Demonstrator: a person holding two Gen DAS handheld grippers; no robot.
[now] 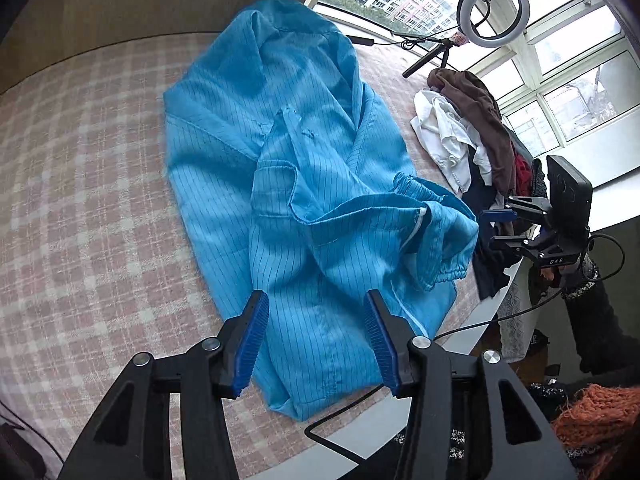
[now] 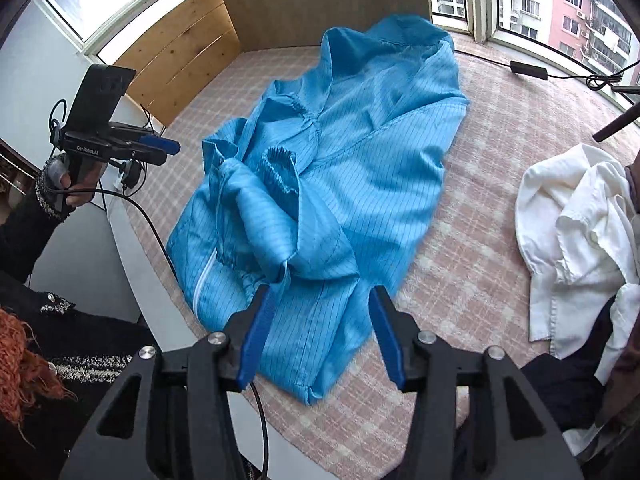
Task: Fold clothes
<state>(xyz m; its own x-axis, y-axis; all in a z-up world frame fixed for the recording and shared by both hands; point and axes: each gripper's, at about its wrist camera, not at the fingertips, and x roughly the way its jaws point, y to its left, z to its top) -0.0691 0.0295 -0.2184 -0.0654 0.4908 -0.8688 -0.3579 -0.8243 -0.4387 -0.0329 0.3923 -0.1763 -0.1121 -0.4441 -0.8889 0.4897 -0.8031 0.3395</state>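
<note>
Nearest in the left wrist view, the left gripper (image 1: 316, 336) hovers over the near hem of the garment, its black arms ending in ribbed blue pads (image 1: 252, 344) spread wide apart with nothing between them. The right gripper (image 2: 320, 332) shows the same in its own view: jaws apart, empty, blue pads (image 2: 258, 336) poised above the near end of the cloth.

Under both lies the blue garment (image 1: 288, 184), a thin, smooth, slightly glossy fabric with fine dark pinstripes. It stretches lengthwise from near to far on the bed (image 1: 80, 200), whose cover is a soft, fuzzy pink-and-white check. The body is partly folded over itself in loose rumpled layers; an elastic-gathered cuff (image 1: 448, 272) lies bunched on the right side, beside a white zip strip (image 1: 416, 224). The far end narrows into a crumpled, hood-like shape.

A black cable (image 1: 460, 332) trails along the bed's near right edge. To the right, just beside the garment, sits a heap of clothes (image 1: 472, 132): wrinkled white cloth, a brown piece draped on top, dark and red items below.

Farther off, a ring light (image 1: 494, 10) on a stand rises before bright windows (image 1: 572, 92).
</note>
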